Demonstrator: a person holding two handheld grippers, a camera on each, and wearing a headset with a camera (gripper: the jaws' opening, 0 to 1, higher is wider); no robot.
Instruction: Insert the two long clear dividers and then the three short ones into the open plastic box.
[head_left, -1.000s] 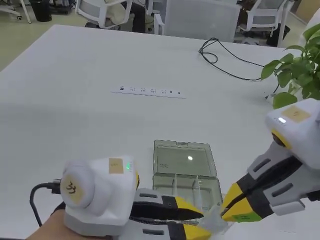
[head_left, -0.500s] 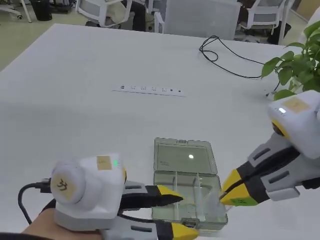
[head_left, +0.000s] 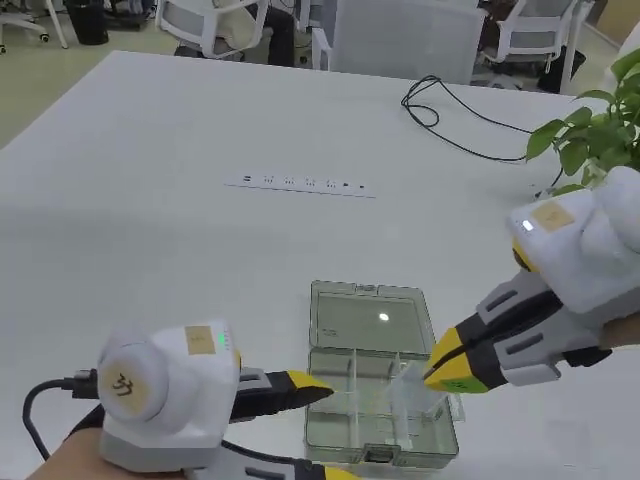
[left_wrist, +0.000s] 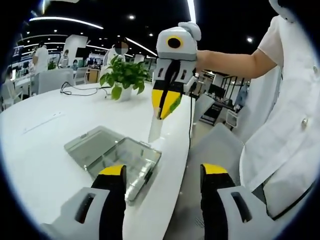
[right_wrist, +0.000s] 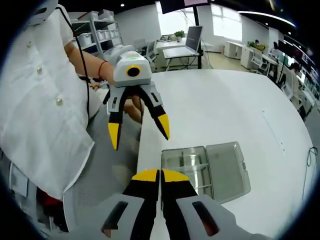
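Observation:
The clear plastic box (head_left: 345, 432) lies open on the white table, its lid (head_left: 368, 318) folded back flat. Clear partitions stand inside its base. My right gripper (head_left: 443, 376) hangs over the base's right side, shut on a short clear divider (head_left: 413, 393) that points down into the box. From the left gripper view the same divider (left_wrist: 155, 131) hangs below the right gripper (left_wrist: 163, 107), above the box (left_wrist: 118, 153). My left gripper (head_left: 328, 432) is open at the box's left side with nothing in it; its own jaws (left_wrist: 162, 172) frame the box's near corner.
A white power strip (head_left: 300, 184) lies mid-table, and a black cable (head_left: 450, 110) loops at the back. A potted plant (head_left: 592, 140) stands at the right edge. Office chairs line the far side. The box sits near the table's front edge (right_wrist: 145, 150).
My right gripper has carried the divider left from beside the box's right edge to over its base. The left gripper has drawn back left, away from the box.

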